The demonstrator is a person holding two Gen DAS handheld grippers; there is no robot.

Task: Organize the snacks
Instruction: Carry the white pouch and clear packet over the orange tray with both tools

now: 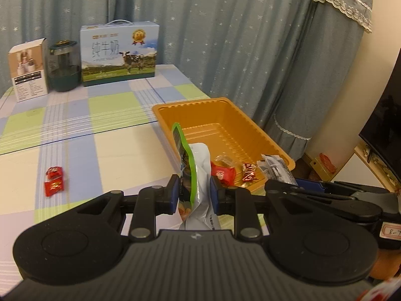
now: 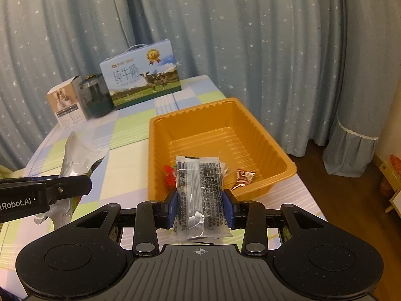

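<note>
Two hand-held grippers clench snacks: left (image 1: pixel 194 194) a pouch (image 1: pixel 198 175), right (image 2: pixel 200 205) a sachet (image 2: pixel 200 188).

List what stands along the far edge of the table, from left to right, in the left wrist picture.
Small brown box → dark green jar → blue milk carton with the cow picture.

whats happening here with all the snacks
A person is sorting snacks with two handheld grippers. The left gripper is shut on a green-edged white foil pouch, and the right gripper is shut on a clear packet of dark seeds. The orange plastic tray already holds a few wrapped candies; two red candies are on the checked tablecloth.
</note>
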